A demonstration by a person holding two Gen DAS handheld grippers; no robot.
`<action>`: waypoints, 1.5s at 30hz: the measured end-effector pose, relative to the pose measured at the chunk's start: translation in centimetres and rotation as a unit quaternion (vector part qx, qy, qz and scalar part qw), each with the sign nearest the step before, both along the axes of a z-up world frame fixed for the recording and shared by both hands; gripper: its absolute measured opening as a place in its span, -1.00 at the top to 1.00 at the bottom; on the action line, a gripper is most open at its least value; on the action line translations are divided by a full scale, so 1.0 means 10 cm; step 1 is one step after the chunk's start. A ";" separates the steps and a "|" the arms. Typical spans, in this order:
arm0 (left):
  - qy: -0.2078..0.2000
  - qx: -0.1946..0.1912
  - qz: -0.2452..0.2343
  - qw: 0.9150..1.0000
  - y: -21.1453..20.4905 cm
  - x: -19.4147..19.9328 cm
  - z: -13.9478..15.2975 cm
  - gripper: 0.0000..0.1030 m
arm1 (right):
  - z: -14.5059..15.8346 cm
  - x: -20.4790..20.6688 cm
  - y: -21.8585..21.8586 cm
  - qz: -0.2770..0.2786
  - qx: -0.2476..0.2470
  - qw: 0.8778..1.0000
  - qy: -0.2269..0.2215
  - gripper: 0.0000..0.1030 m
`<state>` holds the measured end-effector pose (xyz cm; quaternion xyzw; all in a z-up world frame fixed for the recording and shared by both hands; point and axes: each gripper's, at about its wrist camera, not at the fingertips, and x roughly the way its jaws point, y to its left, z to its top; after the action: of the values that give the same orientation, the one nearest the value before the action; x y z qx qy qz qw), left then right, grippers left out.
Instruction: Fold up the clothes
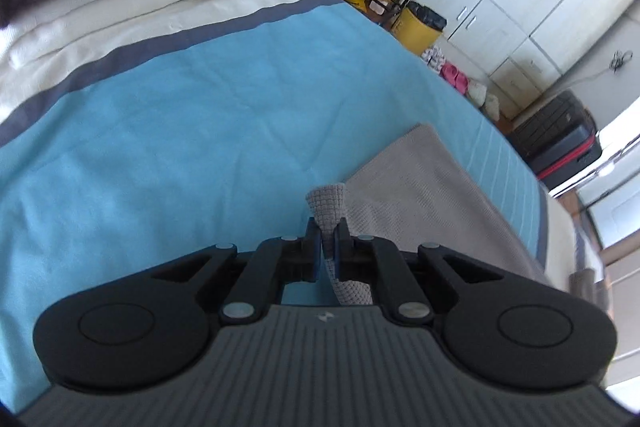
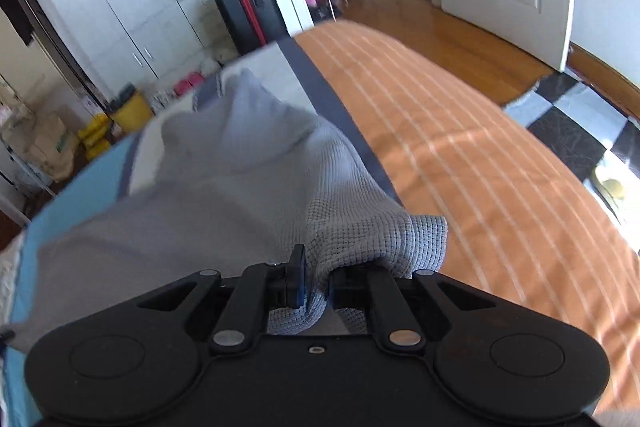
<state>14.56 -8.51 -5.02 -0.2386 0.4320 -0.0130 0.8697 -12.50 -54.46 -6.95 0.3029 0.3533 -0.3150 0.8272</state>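
Bedcover (image 1: 160, 131) below; left gripper (image 1: 328, 243) and right gripper (image 2: 316, 283) each clench an edge of the grey waffle garment (image 2: 240, 163), which stretches ahead of both jaws, long axis running between them.

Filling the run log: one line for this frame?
phase: folding | left gripper: shut on grey garment | right gripper: shut on grey garment | surface: bed

Grey waffle-knit garment (image 2: 240, 163) (corners bunched, lifted) draped over the striped bedspread (image 1: 160, 131).
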 end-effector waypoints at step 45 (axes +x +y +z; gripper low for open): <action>0.009 -0.116 -0.339 0.934 -1.61 -0.45 -0.09 0.01 | -0.01 -0.45 -0.17 -0.007 0.250 0.968 -0.023 -0.33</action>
<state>10.02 -24.57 -5.95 -0.1771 0.4907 -0.3547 0.7759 -17.04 -56.20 -7.08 0.5096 0.4001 -0.2151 0.7307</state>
